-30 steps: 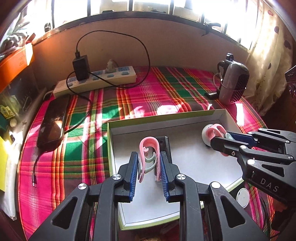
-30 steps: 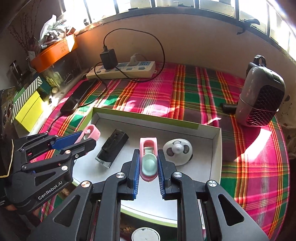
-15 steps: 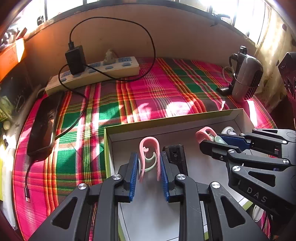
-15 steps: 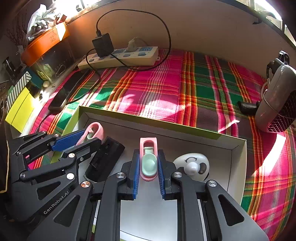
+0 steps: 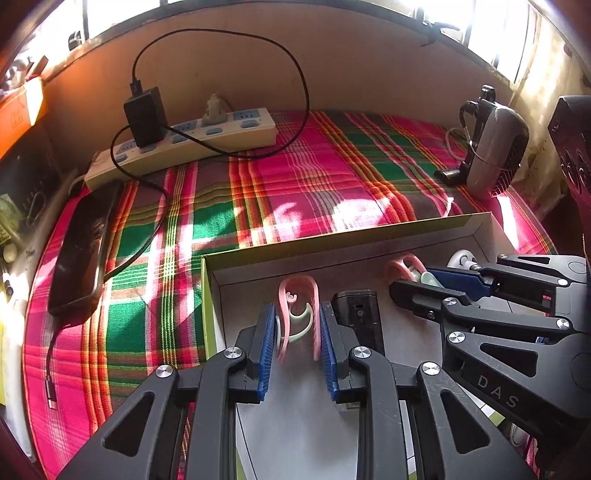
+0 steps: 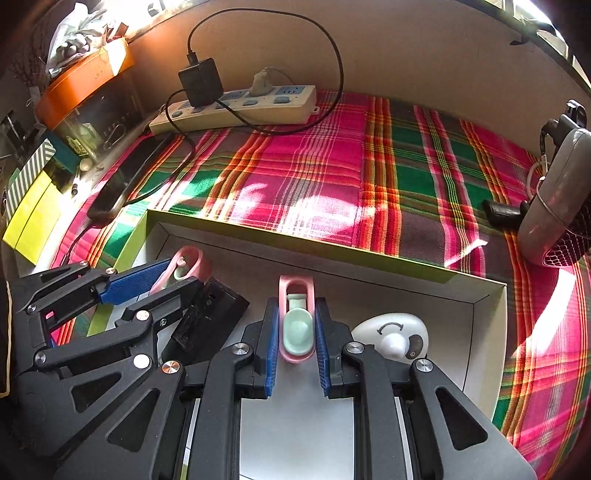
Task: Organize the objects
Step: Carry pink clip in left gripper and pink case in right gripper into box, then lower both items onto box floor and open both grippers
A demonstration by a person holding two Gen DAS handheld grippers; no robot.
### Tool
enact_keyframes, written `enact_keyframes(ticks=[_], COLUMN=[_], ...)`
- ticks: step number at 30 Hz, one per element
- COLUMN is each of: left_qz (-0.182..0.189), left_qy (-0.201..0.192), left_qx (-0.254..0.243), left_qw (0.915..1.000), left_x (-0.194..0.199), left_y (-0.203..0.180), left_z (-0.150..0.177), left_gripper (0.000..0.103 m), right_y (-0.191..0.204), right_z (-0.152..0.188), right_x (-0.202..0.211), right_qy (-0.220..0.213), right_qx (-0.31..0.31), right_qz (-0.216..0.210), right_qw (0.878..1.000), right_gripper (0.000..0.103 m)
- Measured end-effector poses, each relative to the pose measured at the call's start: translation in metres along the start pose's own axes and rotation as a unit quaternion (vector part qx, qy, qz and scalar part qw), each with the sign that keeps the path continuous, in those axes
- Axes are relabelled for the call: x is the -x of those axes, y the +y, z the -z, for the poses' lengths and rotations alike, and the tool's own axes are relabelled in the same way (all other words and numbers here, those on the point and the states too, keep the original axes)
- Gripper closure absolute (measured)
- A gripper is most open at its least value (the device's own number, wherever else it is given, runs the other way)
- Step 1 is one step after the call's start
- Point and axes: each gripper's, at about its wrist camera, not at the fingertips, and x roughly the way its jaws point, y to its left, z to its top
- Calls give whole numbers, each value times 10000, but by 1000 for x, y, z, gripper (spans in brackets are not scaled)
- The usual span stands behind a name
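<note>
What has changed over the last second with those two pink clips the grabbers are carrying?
Both grippers sank toward the white box. The left gripper still clamps its pink clip, the right gripper its pink clip with the green pad. The black device and white knob inside lie unmoved.

We see strong daylight pouring in from the windows along the top edge, blown out to white. It falls in bright patches on the plaid cloth, washing out its colours there. The box has a shaded inner floor. Both views are sharp at centre, bowed by the fisheye lens, with dark vignetted corners.
</note>
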Motion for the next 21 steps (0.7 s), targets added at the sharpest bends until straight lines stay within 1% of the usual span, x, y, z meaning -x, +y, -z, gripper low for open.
enact_keyframes(ticks=[6,14,21], left_qz=[-63,-49,-26], left_qy=[28,35,23], left_qx=[-82,-91,-20], left_qw=[9999,9999,10000], left_x=[-2,-3,0], left_y=[-3,-3,-1], left_z=[0,0,-1], left_gripper=[82,81,80], right_y=[2,3,4], right_z=[0,0,-1], right_x=[0,-1,4], right_qy=[1,-3,-77], right_qx=[47,8,-32], right_qz=[39,80,71], right_qw=[10000,10000,9999], right_gripper=[84,84,80])
